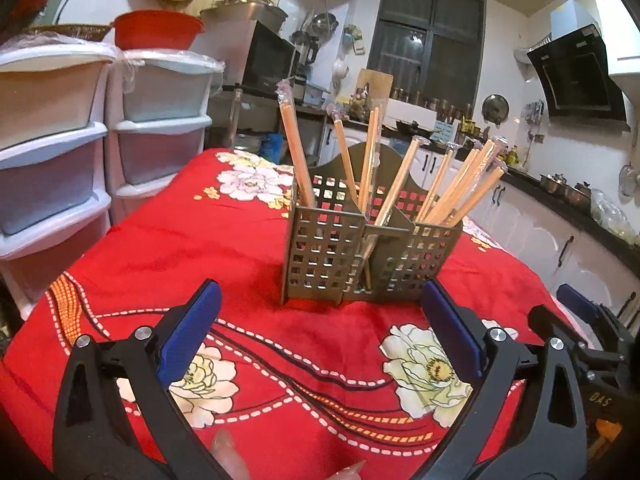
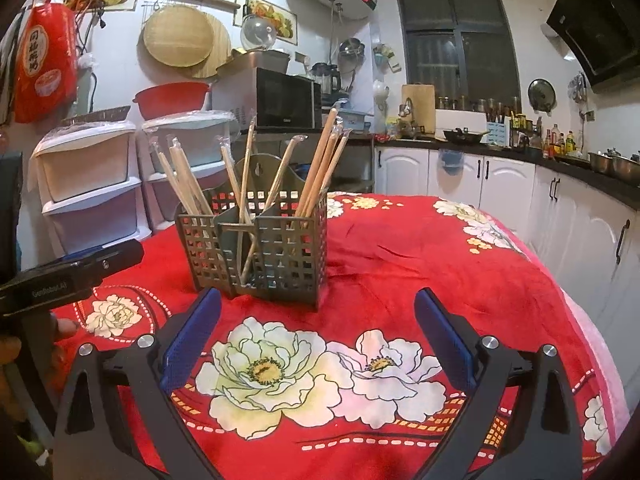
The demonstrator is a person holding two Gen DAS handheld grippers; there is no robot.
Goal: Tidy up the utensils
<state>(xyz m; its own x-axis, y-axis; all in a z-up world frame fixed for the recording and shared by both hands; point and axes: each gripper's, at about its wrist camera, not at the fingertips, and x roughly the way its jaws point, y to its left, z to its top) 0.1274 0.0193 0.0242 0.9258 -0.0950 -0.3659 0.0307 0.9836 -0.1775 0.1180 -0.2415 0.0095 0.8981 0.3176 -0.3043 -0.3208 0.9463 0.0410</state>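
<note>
A grey perforated utensil caddy (image 1: 328,256) with three compartments stands on the red floral tablecloth (image 1: 180,240). Several plastic-wrapped wooden chopsticks (image 1: 294,148) stand upright and leaning in all its compartments. My left gripper (image 1: 320,312) is open and empty, just in front of the caddy. In the right wrist view the caddy (image 2: 276,256) with chopsticks (image 2: 320,164) sits ahead and to the left. My right gripper (image 2: 318,320) is open and empty, in front of the caddy. The right gripper's side shows at the right edge of the left wrist view (image 1: 580,320).
White plastic drawer units (image 1: 52,152) stand at the table's left. White kitchen cabinets (image 2: 560,208) and a dark counter run along the right. A microwave (image 2: 286,98) sits behind. The table edge drops off at the right (image 2: 592,320).
</note>
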